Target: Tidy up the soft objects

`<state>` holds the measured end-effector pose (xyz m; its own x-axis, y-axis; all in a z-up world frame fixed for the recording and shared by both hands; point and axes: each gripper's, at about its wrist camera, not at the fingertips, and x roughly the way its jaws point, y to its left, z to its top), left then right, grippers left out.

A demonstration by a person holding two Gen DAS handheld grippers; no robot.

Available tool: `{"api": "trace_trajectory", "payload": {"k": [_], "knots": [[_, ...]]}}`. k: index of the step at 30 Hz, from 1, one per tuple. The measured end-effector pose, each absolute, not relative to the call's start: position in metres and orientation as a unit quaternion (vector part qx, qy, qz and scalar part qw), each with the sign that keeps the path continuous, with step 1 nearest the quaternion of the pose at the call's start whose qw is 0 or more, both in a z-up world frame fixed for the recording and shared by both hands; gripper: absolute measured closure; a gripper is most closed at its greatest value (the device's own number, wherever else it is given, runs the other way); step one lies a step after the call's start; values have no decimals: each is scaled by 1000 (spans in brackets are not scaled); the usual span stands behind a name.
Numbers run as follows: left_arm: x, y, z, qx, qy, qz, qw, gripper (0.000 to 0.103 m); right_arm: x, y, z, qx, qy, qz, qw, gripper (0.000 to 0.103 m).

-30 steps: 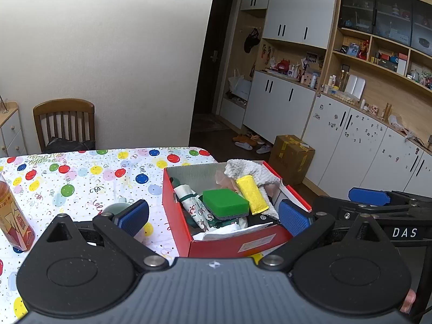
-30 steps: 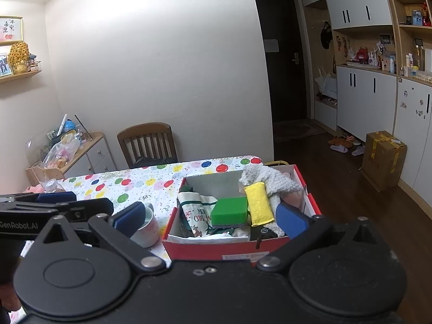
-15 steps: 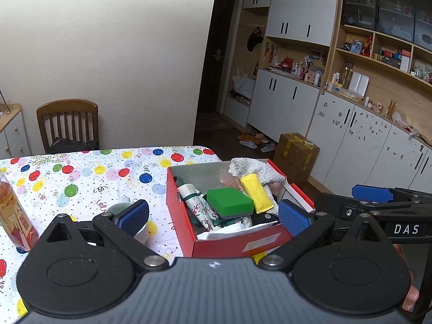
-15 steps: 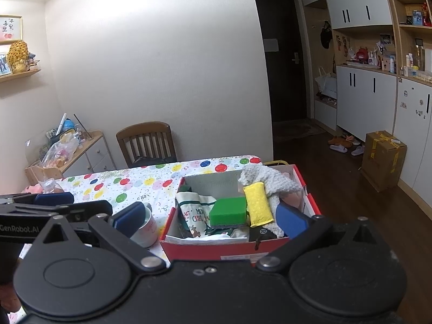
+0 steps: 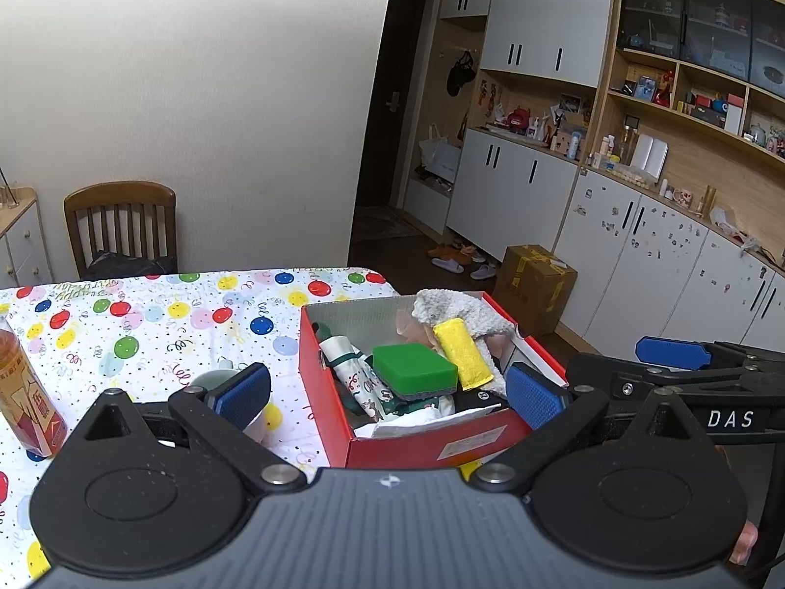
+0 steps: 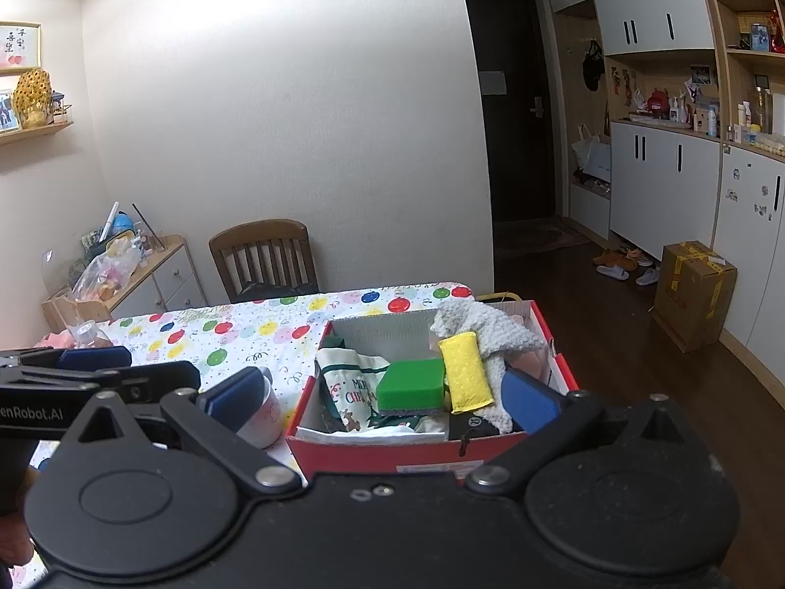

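**Both grippers wide over the red box**

Here your left gripper point(image 5: 387, 392) and right gripper point(image 6: 382, 392) hold their jaws spread apart, empty, the red box point(image 6: 417, 456) between them on the table point(image 5: 162, 324). Inside, a green sponge point(image 6: 411, 385) touches a yellow sponge point(image 6: 463, 373) under a grey fluffy cloth point(image 6: 490, 326).

A box point(image 6: 422, 456) sits at the right end of the tabletop point(image 6: 274, 329). In it, one sponge point(image 6: 411, 384) lies on a folded cloth point(image 6: 351, 385), a second sponge point(image 6: 463, 372) just to its right leans on a towel point(image 6: 495, 329). A cup point(image 6: 262, 414) stands left of the box, a chair point(image 6: 265, 257) behind the tabletop.
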<state>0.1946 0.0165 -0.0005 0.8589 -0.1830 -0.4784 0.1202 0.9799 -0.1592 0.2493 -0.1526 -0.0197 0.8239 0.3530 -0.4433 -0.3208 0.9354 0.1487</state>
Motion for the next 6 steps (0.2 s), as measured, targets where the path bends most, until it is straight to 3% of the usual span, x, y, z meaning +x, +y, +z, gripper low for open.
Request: {"api": "trace_trajectory", "payload": {"k": [6], "knots": [[198,21,-2,-65,258,-78,961,0,250,-152,-20,33,240,177,954,0]]}}
